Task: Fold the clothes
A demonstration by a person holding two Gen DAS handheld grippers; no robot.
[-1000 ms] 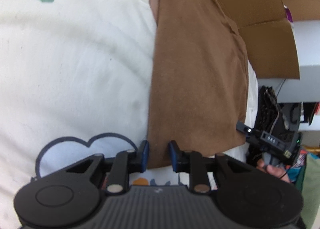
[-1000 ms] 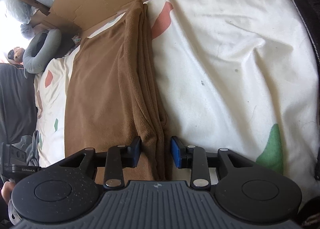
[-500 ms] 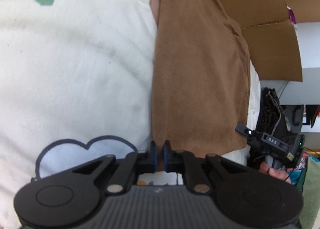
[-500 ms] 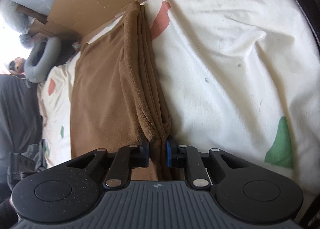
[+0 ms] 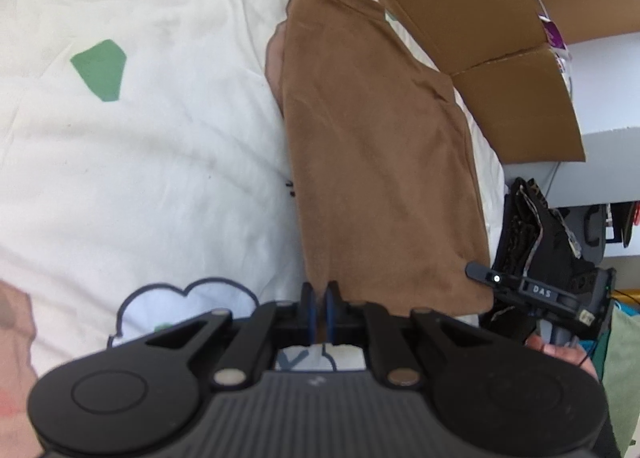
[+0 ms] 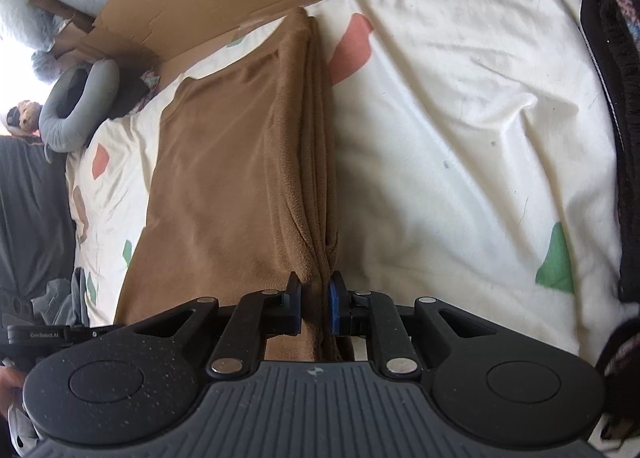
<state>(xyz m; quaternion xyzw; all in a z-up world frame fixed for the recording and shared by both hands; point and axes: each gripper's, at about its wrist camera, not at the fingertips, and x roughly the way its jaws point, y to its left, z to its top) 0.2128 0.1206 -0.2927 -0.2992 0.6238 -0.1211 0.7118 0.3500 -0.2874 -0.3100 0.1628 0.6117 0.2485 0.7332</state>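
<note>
Fingers (image 5: 308,306) of left gripper (image 5: 319,308) pinched on fuzzy brown garment (image 5: 376,145) corner. Right gripper (image 6: 316,308) clamping bunched fleece folds, over wrinkled cream bedsheet (image 6: 460,137).

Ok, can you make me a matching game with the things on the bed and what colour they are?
Things:
1. folded garment
2. bed cover
3. neck pillow
4. gripper pads

Colours:
A. grey
B. blue
C. brown
D. cream with coloured patches

Pairs: 1-C, 2-D, 3-A, 4-B
</note>
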